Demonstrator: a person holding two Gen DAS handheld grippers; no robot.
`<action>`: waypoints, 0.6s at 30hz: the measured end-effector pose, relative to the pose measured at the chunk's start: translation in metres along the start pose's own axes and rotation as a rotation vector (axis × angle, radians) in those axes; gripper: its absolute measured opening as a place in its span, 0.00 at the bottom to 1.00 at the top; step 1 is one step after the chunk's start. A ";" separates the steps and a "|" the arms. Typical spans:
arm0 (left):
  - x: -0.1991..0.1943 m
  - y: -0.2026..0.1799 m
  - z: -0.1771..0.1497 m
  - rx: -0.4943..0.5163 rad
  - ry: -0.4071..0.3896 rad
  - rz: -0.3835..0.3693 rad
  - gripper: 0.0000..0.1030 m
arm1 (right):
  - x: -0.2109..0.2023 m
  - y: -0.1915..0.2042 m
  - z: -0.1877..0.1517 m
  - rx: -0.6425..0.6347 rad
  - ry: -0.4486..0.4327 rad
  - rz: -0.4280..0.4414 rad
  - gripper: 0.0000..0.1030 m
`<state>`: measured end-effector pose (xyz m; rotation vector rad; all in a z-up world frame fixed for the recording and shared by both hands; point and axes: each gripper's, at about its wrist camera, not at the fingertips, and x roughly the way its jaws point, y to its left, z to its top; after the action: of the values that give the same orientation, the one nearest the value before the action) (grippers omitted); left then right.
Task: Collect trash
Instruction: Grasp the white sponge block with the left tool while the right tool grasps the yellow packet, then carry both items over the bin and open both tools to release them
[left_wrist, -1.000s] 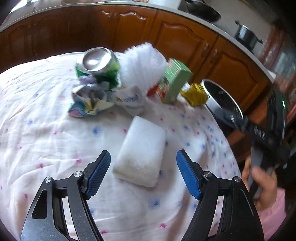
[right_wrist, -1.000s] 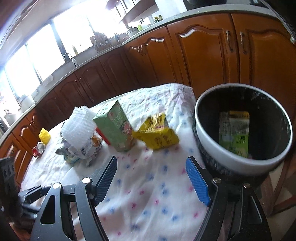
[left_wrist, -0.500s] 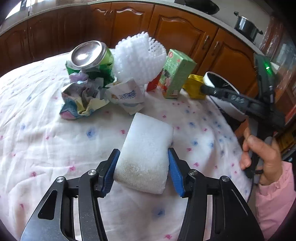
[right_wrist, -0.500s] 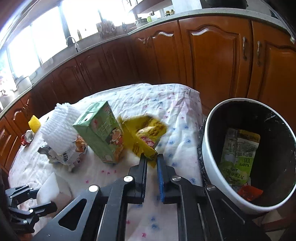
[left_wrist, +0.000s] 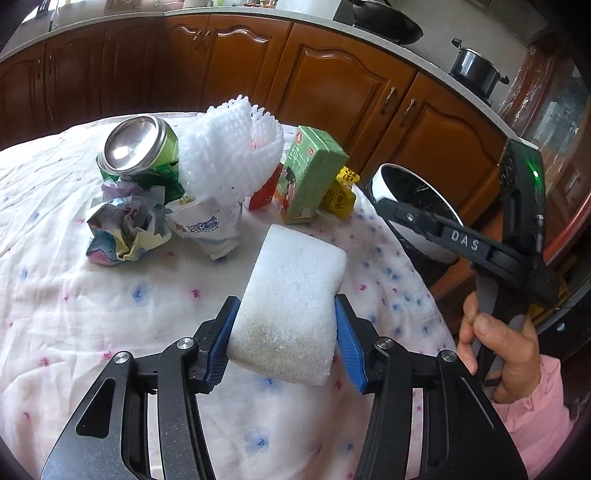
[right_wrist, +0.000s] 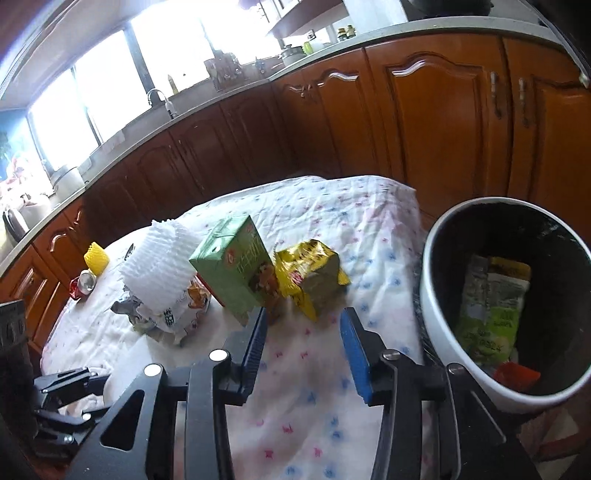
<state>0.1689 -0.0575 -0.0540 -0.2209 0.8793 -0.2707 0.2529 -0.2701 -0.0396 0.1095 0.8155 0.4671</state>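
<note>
Flowered cotton tablecloth (left_wrist: 74, 332), grainy white foam block (left_wrist: 291, 306) between left claw (left_wrist: 284, 345) pads

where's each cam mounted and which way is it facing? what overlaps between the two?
Left wrist: on the left gripper, looking down along it at the white foam block it clamps; a hand holds the right gripper.
Right wrist: on the right gripper, jaws just opened with nothing between them, facing the yellow wrapper and trash bin.
Shared: green carton, foam net, bin.

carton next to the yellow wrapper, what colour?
Green carton, cartoon print on its side. Clearest in the right wrist view.
</note>
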 end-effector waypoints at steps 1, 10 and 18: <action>-0.001 0.002 0.000 -0.004 0.001 0.001 0.48 | 0.005 0.002 0.001 -0.004 0.008 0.006 0.43; 0.004 0.008 0.001 -0.023 0.015 0.005 0.48 | 0.035 0.004 0.006 -0.030 0.051 -0.016 0.07; 0.007 0.000 0.004 -0.007 0.015 -0.014 0.48 | -0.004 -0.008 -0.002 0.009 0.004 0.001 0.04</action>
<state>0.1764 -0.0595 -0.0561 -0.2318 0.8941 -0.2832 0.2516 -0.2792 -0.0399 0.1174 0.8216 0.4643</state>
